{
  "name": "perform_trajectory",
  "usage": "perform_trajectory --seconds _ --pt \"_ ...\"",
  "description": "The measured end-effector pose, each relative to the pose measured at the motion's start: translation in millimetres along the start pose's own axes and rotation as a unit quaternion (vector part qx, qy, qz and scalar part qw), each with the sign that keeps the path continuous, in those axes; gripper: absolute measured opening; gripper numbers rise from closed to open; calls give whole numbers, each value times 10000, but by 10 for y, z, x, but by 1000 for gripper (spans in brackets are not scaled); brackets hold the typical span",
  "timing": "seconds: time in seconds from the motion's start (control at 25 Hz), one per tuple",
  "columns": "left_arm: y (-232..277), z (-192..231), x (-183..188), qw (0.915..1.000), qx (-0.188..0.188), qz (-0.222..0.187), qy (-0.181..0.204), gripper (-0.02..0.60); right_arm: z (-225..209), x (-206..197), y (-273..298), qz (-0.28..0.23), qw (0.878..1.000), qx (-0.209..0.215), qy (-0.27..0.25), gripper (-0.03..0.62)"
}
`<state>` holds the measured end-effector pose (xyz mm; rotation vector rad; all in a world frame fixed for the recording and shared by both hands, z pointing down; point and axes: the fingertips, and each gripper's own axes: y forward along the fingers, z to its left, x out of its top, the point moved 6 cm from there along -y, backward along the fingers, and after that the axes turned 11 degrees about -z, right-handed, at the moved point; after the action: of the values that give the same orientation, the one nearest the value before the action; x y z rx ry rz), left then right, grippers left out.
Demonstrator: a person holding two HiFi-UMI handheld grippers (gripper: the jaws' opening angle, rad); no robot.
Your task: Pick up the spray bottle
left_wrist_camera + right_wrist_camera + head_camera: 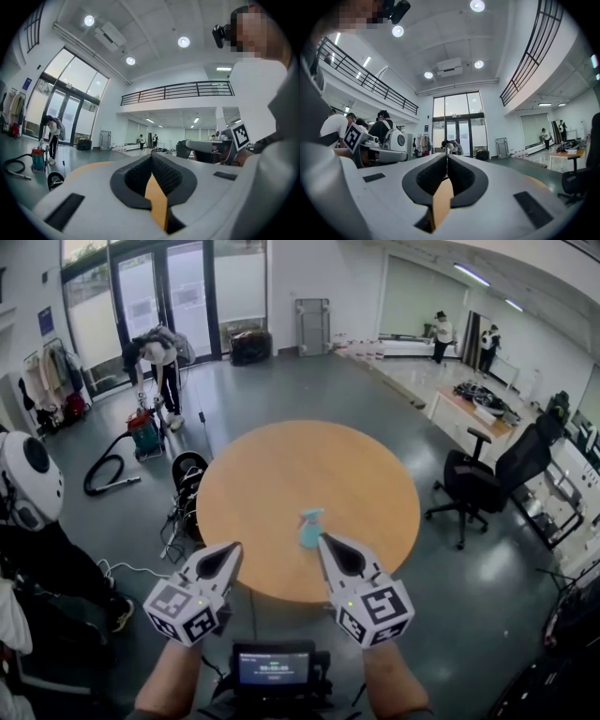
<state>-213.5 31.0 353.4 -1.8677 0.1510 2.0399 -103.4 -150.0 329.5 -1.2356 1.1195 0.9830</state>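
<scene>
A round, light-wood table fills the middle of the grey floor, with a black wheeled office chair off to its right. At the table's near edge the person holds out two grey-and-white tongs. The left gripper has its jaws pressed together on nothing, and the right gripper is likewise closed and empty. Between their tips a small light-blue plastic spray bottle stands upright on the tabletop, nearer the right one.
</scene>
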Motion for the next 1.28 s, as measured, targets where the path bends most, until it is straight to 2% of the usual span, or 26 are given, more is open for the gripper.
perform_trajectory --seconds 0.08,0.24,0.44,0.64,0.88,1.08,1.28 --pt "70 73 -17 10000 -88 27 8 -2 4 -26 63 20 10000 -36 -51 17" --pt "209 243 14 9986 -446 82 284 -2 7 -73 268 180 9990 -374 -162 17" --pt "261 724 77 9984 -557 -59 116 -2 106 -117 531 192 9965 -782 -224 17" --pt "262 997 192 9941 -1001 -121 389 -2 198 -135 786 8 9926 -1207 -156 34" --pt "356 1247 171 9891 -1458 -146 138 -2 304 -139 888 66 9845 -1722 -323 47" --pt "508 1311 181 9850 -1643 -440 -298 -2 244 -80 919 213 9829 -1766 -481 75" --pt "697 1321 16 9838 -1740 -169 -395 -2 79 -123 927 322 9787 -1977 -442 75"
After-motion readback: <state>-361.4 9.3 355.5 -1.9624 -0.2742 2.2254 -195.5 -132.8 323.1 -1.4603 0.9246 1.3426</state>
